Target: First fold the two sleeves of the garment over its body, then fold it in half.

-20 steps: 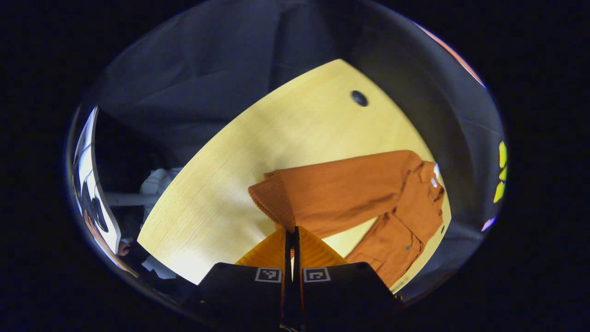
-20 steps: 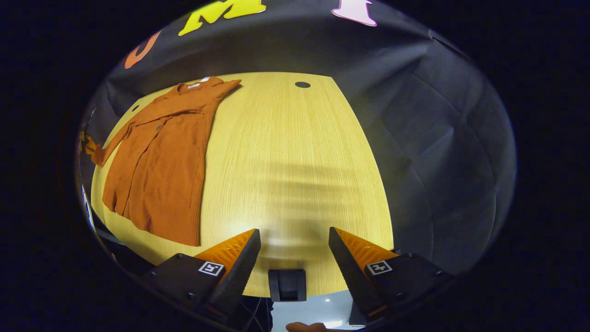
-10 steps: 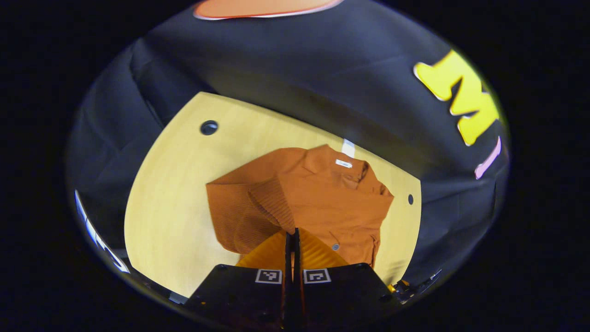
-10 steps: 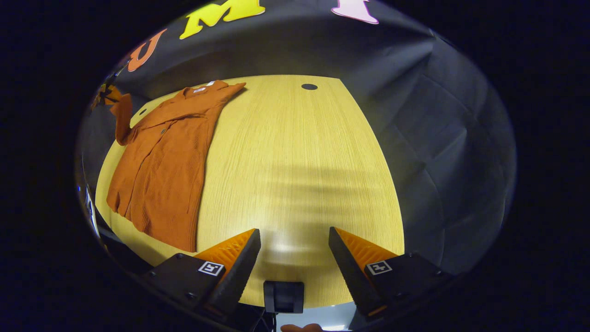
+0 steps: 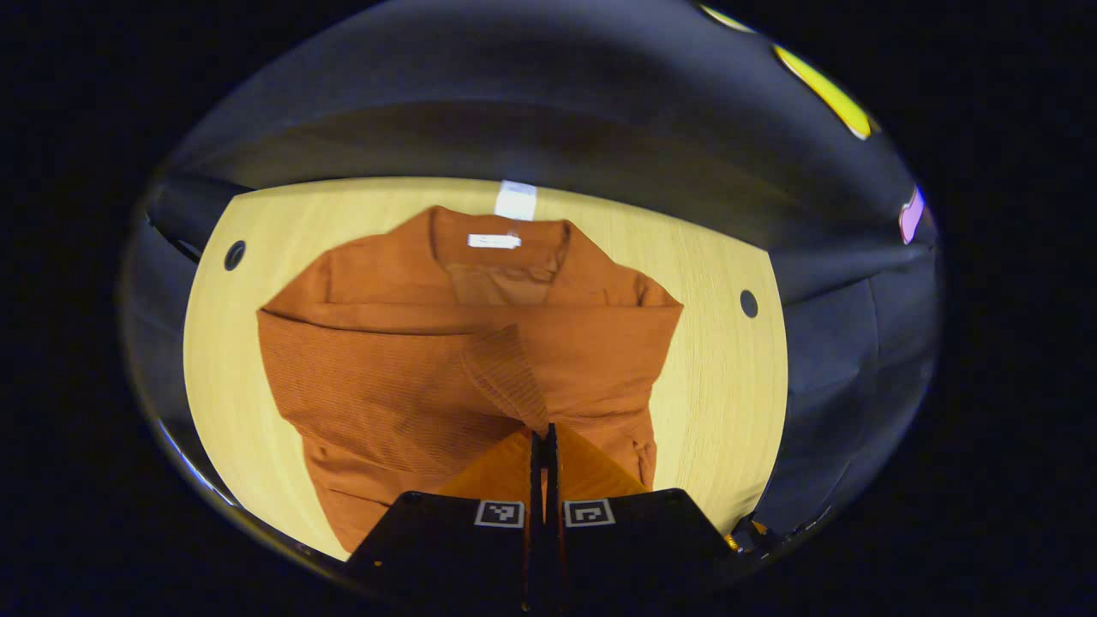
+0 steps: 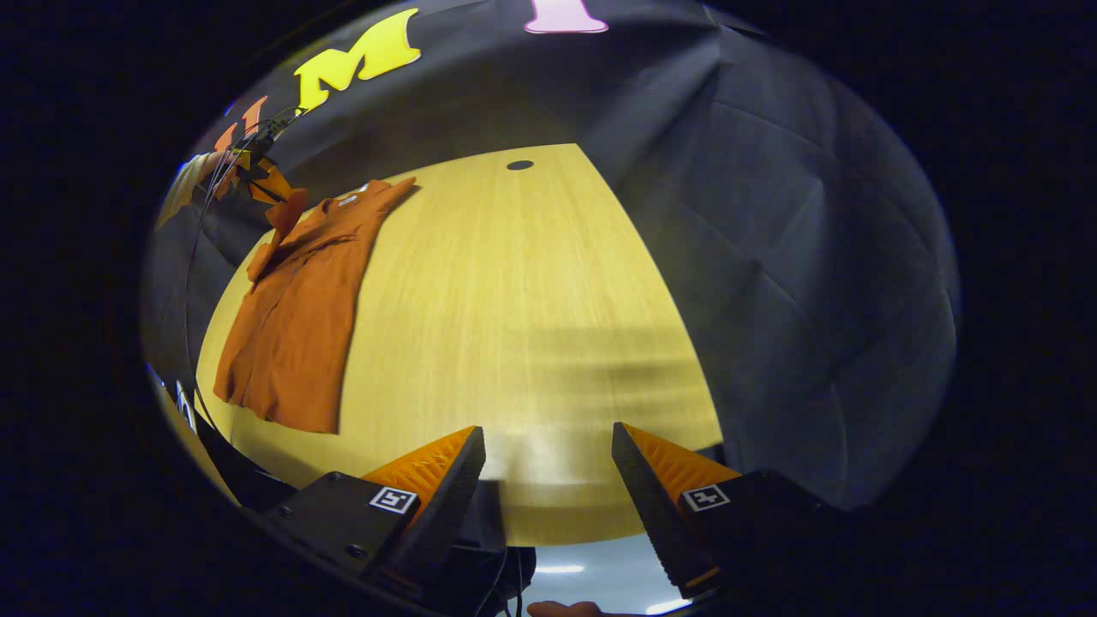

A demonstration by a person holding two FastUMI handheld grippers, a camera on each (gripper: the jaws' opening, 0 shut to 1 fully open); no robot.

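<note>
An orange ribbed garment (image 5: 403, 377) lies on the wooden table (image 5: 720, 377), collar toward the far edge. My left gripper (image 5: 542, 435) is shut on the ribbed cuff of one sleeve (image 5: 506, 377) and holds it above the garment's body. In the right gripper view the same garment (image 6: 296, 317) lies at the table's left side, with the left gripper (image 6: 257, 171) holding the lifted sleeve (image 6: 287, 210) over its upper part. My right gripper (image 6: 544, 446) stands open over the table's near edge, far from the garment, with nothing between its fingers.
The table (image 6: 514, 300) has round cable holes (image 5: 234, 254) (image 5: 748, 303) near its far corners. A white tag (image 5: 516, 200) lies on the wood past the collar. Black cloth walls (image 6: 771, 257) enclose the table. A fingertip (image 6: 570, 609) shows at the bottom edge.
My left gripper has carried the sleeve cuff from beside the garment to above its body, swinging round to face the collar. The right gripper has drifted slightly and stays open.
</note>
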